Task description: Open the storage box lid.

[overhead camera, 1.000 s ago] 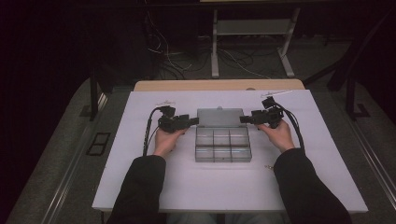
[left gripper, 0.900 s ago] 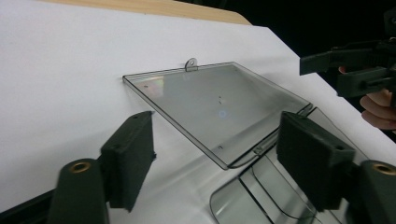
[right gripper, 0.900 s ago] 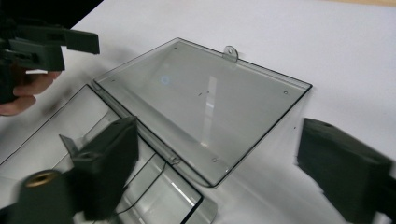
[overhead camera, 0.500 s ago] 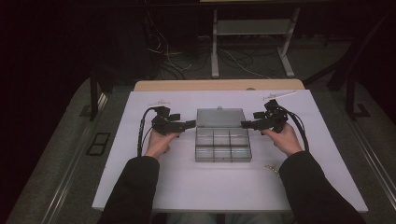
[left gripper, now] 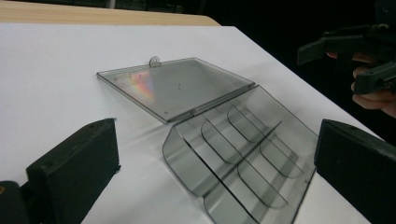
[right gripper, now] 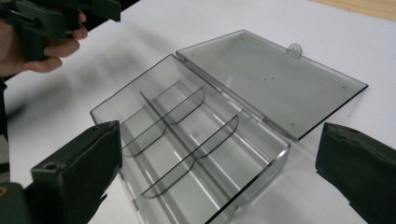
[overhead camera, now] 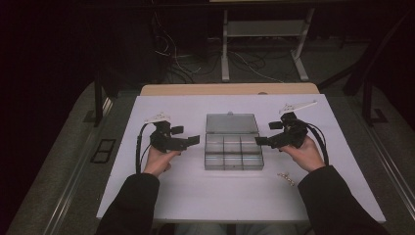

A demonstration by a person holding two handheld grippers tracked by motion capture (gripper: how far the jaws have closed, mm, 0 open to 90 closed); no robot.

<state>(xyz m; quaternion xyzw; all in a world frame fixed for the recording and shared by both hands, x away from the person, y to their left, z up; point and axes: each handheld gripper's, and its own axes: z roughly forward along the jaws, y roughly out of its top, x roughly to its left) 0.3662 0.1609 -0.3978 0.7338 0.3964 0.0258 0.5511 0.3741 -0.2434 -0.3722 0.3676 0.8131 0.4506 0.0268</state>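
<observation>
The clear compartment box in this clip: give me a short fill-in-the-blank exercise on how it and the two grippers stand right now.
1. The lid of the clear box lies ____ flat on the white table.
2. The box has ____ compartments.
3. The jaws of the left gripper and right gripper are ____.
4. A small chain lies near the person's ____ hand.

Missing words: open; six; open; right

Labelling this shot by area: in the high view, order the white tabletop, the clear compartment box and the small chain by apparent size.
1. White tabletop, by far the largest.
2. Clear compartment box, lid folded open at the table's middle.
3. Small chain, a tiny strand near the right hand.
</observation>
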